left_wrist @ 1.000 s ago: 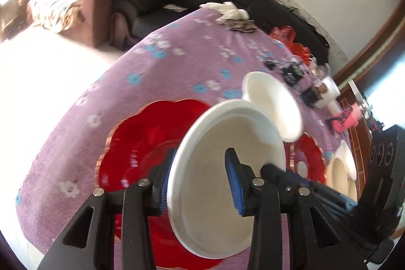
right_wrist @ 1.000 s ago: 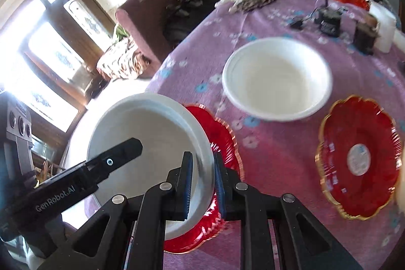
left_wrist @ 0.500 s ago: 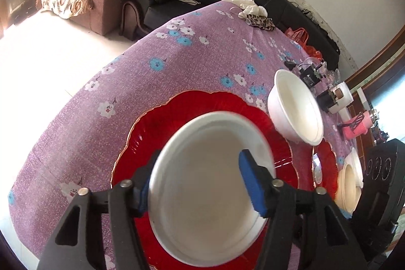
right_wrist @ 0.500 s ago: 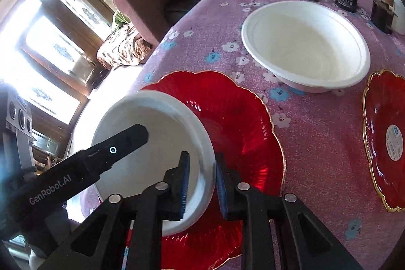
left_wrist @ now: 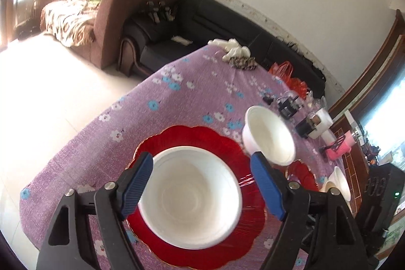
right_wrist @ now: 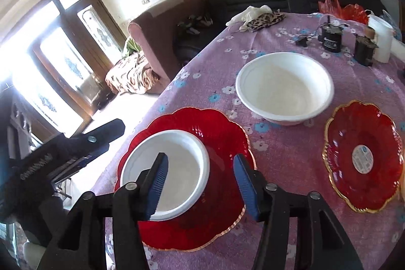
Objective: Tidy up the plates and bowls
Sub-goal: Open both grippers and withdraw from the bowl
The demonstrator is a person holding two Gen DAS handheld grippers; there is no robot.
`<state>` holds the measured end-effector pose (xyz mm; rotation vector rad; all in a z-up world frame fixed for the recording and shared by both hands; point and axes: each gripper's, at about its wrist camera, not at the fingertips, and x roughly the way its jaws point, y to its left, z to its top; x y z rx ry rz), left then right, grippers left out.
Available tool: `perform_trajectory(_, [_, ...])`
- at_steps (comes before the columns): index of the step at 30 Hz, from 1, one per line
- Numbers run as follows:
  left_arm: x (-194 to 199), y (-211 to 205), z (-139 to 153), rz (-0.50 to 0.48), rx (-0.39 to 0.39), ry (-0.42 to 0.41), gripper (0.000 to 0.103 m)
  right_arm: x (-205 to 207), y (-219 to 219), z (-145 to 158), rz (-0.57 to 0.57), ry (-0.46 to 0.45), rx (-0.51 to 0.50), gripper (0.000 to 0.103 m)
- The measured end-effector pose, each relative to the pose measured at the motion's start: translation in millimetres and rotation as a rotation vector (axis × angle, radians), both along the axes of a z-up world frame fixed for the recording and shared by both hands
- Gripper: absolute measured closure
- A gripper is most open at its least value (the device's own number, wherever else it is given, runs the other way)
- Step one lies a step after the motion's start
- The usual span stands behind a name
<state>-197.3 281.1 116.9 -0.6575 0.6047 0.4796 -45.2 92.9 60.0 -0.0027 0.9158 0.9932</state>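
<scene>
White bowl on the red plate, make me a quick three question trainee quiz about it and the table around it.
1. True or false: the white bowl sits on the near red plate.
2. Does either the left gripper or the right gripper grip the bowl?
3. The empty red plate carries: A a round sticker, B a spoon, C a bowl.

Key: 1 true. 2 no, the jaws of both are opening and clear of it. 3 A.

Noted matt white foam-like bowl [left_wrist: 189, 196] on glossy, ribbed translucent red plate [left_wrist: 227, 146] with gilt rim. Tablecloth [left_wrist: 177, 98]: matt purple woven cloth, floral print. Second bowl [right_wrist: 284, 87]: same matt white. Gripper pads [left_wrist: 138, 181]: ridged blue rubber-like; frames matt black plastic, metal screws.
</scene>
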Motion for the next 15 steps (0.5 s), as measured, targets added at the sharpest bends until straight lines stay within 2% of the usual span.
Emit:
perform_trajectory(4, [-6,-31,15,-0.039,0.08,-0.049,0.018,-6,-31,-5,-0.024,0.018,0.03,0.043])
perform_trajectory(10, [-7,-61,20,-0.104,0.153,-0.052,0.017,-2,-82,-14,-0.084,0.025,0.043,0.043])
perform_trajectory(15, [-26,-47,24,-0.022,0.166,-0.076,0.017,14,-130,-21,-0.169,0.032,0.04,0.041])
